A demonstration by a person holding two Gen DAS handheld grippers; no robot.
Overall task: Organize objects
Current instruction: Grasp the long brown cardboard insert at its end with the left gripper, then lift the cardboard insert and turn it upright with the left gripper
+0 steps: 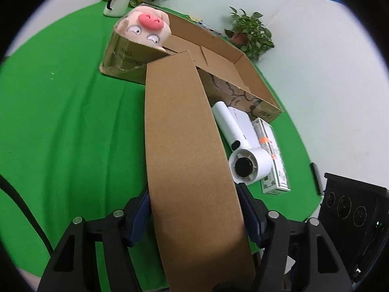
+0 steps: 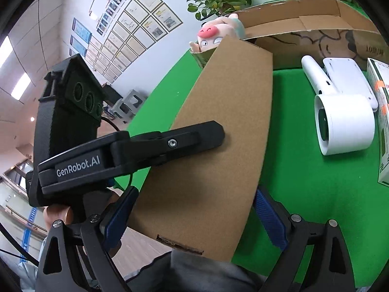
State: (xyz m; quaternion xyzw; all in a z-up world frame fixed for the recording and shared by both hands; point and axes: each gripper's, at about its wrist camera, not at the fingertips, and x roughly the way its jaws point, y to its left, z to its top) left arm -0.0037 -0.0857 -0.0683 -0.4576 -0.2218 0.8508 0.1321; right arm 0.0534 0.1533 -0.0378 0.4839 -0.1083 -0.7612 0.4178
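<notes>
A long brown cardboard flap (image 1: 184,150) of the open cardboard box (image 1: 218,56) reaches toward me. My left gripper (image 1: 194,209) is shut on this flap, one finger on each face. In the right wrist view the left gripper's finger (image 2: 194,138) lies across the flap (image 2: 218,146). My right gripper (image 2: 194,221) is open, its blue pads on either side of the flap's near end. A pink pig plush (image 1: 145,28) sits in the box's far corner. A white hair dryer (image 1: 245,155) lies on the green cloth beside the box, on a white flat case (image 1: 243,121).
A white and green carton (image 1: 272,158) lies to the right of the dryer. A white mug (image 1: 116,2) and two potted plants (image 1: 250,31) stand at the back. The green cloth (image 1: 60,121) covers the table. Framed papers (image 2: 136,24) hang on the wall.
</notes>
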